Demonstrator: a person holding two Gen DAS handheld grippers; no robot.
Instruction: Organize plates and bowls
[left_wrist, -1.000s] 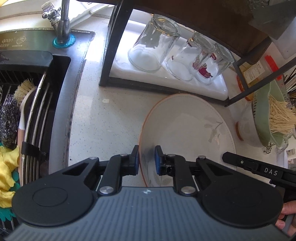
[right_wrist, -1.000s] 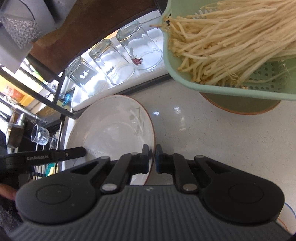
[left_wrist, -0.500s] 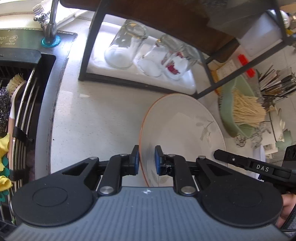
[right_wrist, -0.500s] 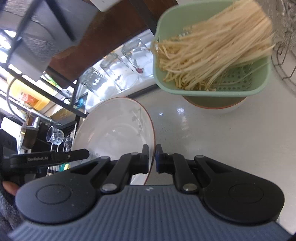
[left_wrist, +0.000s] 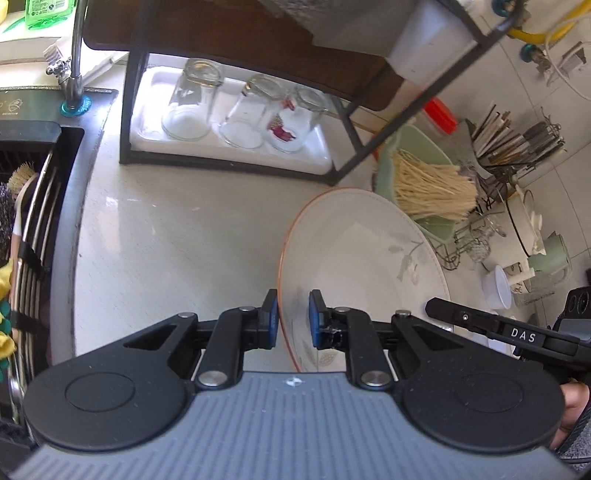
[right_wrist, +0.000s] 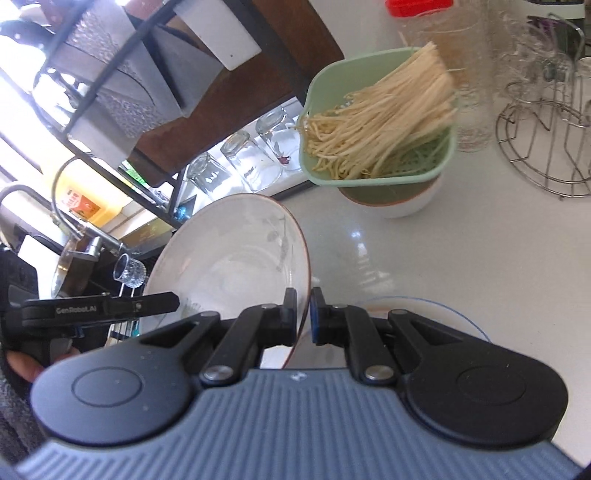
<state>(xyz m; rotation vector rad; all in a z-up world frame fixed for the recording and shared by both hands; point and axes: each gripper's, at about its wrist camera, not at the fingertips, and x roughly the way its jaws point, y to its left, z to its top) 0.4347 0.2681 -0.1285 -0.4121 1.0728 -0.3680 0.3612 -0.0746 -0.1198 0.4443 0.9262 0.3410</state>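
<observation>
A large white plate with an orange rim and a grey leaf print (left_wrist: 354, 254) is held in the air above the counter by both grippers. My left gripper (left_wrist: 293, 318) is shut on its left rim. My right gripper (right_wrist: 303, 314) is shut on its right rim; the plate (right_wrist: 229, 258) shows there too. A blue-rimmed plate (right_wrist: 436, 314) lies on the counter just under the right gripper. A white bowl with an orange rim (right_wrist: 395, 201) stands further back, under a green colander.
The green colander of bean sprouts (right_wrist: 380, 129) sits on the white bowl. A black rack holds upturned glasses (left_wrist: 229, 110). The sink with a dish rack (left_wrist: 33, 229) is at the left. A wire glass stand (right_wrist: 543, 140) and a utensil holder (left_wrist: 517, 136) are at the right.
Both grippers have lifted the plate higher and carried it to the right, away from the sink. The blue-rimmed plate has come into the right wrist view below.
</observation>
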